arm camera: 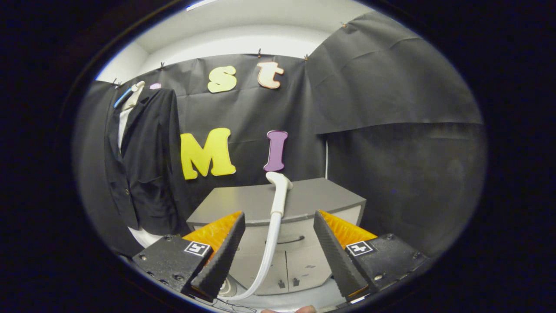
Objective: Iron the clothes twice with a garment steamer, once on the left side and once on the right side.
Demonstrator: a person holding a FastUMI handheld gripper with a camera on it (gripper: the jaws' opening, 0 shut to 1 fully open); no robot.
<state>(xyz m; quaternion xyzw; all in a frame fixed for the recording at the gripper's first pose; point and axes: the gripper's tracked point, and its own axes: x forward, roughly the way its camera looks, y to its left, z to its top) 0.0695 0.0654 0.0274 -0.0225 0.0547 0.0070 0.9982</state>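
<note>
Gripper (278,248) fingers spread wide, holding nothing; the white steamer handle (278,195) stands upright between them but beyond the tips, in front of the grey cabinet (330,200). Its hose (265,261) drops between the fingers. Risk: closing early catches hose, not handle. Black jacket (143,169) hangs left of the cabinet, near it; open room right of the cabinet.

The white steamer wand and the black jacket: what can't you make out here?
- White steamer wand, standing on the grey cabinet beyond the open gripper: nozzle face turned away.
- White hose: its lower end is cut off by the edge.
- Black jacket: hem hidden by a finger; buttons too small.
</note>
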